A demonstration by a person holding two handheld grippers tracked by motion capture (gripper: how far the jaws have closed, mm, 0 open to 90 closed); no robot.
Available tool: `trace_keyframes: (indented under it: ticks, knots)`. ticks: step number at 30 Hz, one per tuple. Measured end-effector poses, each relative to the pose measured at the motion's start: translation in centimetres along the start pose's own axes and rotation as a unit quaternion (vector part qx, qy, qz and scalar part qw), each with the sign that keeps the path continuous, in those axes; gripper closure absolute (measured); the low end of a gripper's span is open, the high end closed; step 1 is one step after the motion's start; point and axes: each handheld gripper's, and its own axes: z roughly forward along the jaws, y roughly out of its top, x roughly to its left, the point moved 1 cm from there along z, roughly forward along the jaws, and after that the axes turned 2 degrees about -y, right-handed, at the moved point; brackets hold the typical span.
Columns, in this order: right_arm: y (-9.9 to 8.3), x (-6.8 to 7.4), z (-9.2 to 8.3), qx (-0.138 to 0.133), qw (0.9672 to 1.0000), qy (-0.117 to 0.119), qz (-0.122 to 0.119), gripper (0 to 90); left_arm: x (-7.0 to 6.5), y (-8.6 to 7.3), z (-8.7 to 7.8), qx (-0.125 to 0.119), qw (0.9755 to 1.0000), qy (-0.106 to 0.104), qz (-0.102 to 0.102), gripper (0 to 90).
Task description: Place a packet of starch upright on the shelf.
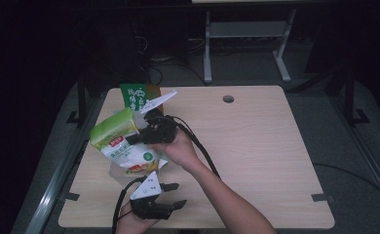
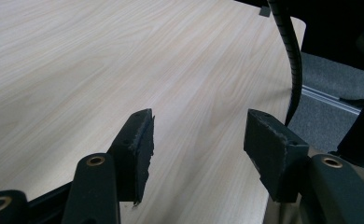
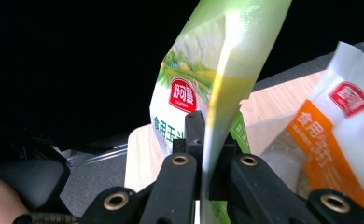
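Writing on the green-and-white pouch (image 3: pixel 203 93) is mostly too small to read: a red oval logo w/ white Chinese characters shows on its front, plus green characters lower down; in the high view the same red logo sits mid-pouch (image 1: pixel 122 144). Beside it in the right gripper view lies an orange-and-white pouch (image 3: pixel 339 135) w/ the same kind of red logo and white characters on the orange band. A dark green packet (image 1: pixel 135 97) w/ white characters stands near the far left edge of the bench (image 1: pixel 256 146). Room-wise: the things crowd the bench's left side, the green-and-white pouch reaching about to the left edge; the centre and right half are bare wood, w/ a small round hole (image 1: pixel 228 99) near the far edge. Right tongs (image 1: pixel 138 137) are clamped shut on the side edge of the green-and-white pouch, holding it up, tilted, above the bench; the pouch edge runs straight between the pads in the right gripper view. Left tongs (image 1: pixel 174 194) sit near the front edge, well apart from the pouch, jaws spread w/ nothing between them, only bare wood beyond the pads (image 2: pixel 140 149).
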Motion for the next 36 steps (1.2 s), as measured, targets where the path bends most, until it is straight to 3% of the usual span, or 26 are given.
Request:
trace_keyframes:
  ticks: [9, 11, 17, 24, 29, 36]
  knots:
    - [0.2, -0.7, 3.1, 0.019, 0.9994, 0.030, 0.000, 89.4, 0.3, -0.1, -0.2, -0.005, 0.9999, 0.002, -0.011, 40.4]
    - [0.2, -0.9, 3.8, 0.024, 0.9991, 0.035, 0.004, 89.4, 0.3, -0.1, -0.3, 0.001, 1.0000, 0.003, -0.002, 40.5]
    - [-0.3, -1.2, 5.8, 0.040, 0.9982, 0.045, 0.005, 89.3, 0.3, -0.1, -0.2, 0.002, 1.0000, 0.001, -0.002, 40.5]
    - [-1.2, -1.9, 6.3, 0.050, 0.9980, 0.036, 0.010, 88.9, 0.2, -0.2, -0.2, 0.001, 1.0000, -0.001, -0.008, 40.5]
    - [-2.0, -2.0, 6.0, 0.074, 0.9971, 0.018, -0.003, 86.3, 0.1, -0.2, 0.0, 0.004, 0.9999, -0.003, -0.009, 40.5]
    - [-1.9, -1.8, 5.3, 0.086, 0.9962, 0.008, -0.014, 82.7, 0.0, -0.2, 0.2, 0.007, 0.9999, -0.003, -0.010, 40.5]
